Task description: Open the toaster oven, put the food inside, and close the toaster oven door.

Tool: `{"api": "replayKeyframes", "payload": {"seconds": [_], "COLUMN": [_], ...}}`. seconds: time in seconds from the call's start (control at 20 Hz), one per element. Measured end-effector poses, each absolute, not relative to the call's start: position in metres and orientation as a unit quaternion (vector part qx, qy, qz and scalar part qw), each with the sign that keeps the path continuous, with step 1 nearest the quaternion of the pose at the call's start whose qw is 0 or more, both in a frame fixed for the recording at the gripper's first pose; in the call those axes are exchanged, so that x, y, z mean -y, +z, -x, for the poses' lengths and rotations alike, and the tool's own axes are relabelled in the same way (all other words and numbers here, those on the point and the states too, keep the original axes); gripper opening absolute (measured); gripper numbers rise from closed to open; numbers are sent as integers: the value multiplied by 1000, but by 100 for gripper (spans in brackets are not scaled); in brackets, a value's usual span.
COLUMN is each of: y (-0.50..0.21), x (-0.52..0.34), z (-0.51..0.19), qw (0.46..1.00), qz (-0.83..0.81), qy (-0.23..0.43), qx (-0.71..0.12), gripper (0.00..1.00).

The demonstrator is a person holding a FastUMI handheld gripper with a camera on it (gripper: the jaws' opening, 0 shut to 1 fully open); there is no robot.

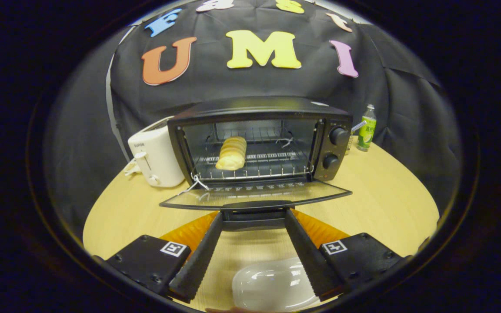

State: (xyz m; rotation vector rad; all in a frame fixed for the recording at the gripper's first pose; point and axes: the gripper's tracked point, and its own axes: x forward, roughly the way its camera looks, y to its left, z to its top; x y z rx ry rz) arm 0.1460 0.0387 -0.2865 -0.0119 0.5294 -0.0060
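A black toaster oven [259, 143] stands on the round wooden table [376, 204] with its glass door [255, 193] folded down flat toward me. A pale bread roll [232, 153] lies on the wire rack inside, toward the oven's left side. My gripper [254, 215] is open, its fingertips just under the door's front edge on either side of the door handle [255, 205]. Nothing is pressed between the fingers. A clear plastic lid or dish [272, 284] lies on the table between the fingers' bases.
A white pop-up toaster [155, 156] stands left of the oven, close against it. A green drink bottle [367, 128] is at the back right beside the oven's knobs [337, 148]. Bare tabletop stretches to the right of the oven.
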Motion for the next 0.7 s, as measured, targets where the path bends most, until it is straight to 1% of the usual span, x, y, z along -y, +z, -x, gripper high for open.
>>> {"api": "replayKeyframes", "payload": {"seconds": [0.15, 0.25, 0.4, 0.5, 0.7], "y": [-263, -252, -227, -223, -207], "x": [-42, -44, -48, -49, -59], "z": [-160, -168, -197, -207, -198], "qw": [976, 978, 985, 984, 985], "qz": [4, -2, -2, 9, -9], "qy": [-2, -5, -10, -12, 5], "qx": [-219, -209, -171, -175, -172], "gripper": [98, 98, 98, 98, 98]}}
